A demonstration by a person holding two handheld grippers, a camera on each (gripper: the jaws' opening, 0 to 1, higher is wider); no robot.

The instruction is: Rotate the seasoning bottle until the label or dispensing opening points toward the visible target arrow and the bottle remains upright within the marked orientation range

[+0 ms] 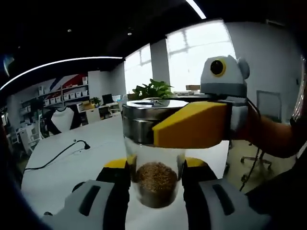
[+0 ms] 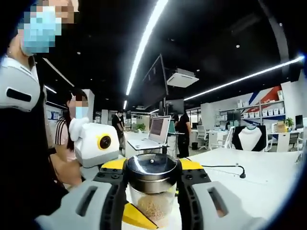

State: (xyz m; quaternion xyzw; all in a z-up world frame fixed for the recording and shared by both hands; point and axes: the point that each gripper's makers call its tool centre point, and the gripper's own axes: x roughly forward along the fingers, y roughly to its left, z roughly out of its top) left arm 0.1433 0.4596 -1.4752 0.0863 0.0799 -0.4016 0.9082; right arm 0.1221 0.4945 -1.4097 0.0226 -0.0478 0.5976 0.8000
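Jaws of the left gripper (image 1: 156, 184) pinch the lower glass body of the seasoning bottle (image 1: 154, 158) from both sides in the left gripper view, with the brown seasoning (image 1: 155, 178) settled at the bottom of the glass between them. Jaws of the right gripper (image 2: 152, 184) clamp the bottle's metal lid (image 2: 152, 168) in the right gripper view, one yellow-tipped jaw at 9 o'clock of the lid and one at 3 o'clock. From the left gripper view, that right gripper (image 1: 194, 125) reaches in from 3 o'clock, its yellow jaw lying across the steel lid (image 1: 153, 117). The bottle stands upright, held above the white bench (image 1: 72, 163). A black cable (image 1: 60, 154) runs over the bench toward 9 o'clock of the bottle. A green plant (image 1: 152, 89) sits beyond the lid at 12 o'clock. In the right gripper view an open laptop (image 2: 154, 132) rests on the bench (image 2: 249, 172) at 12 o'clock, with people standing behind it.
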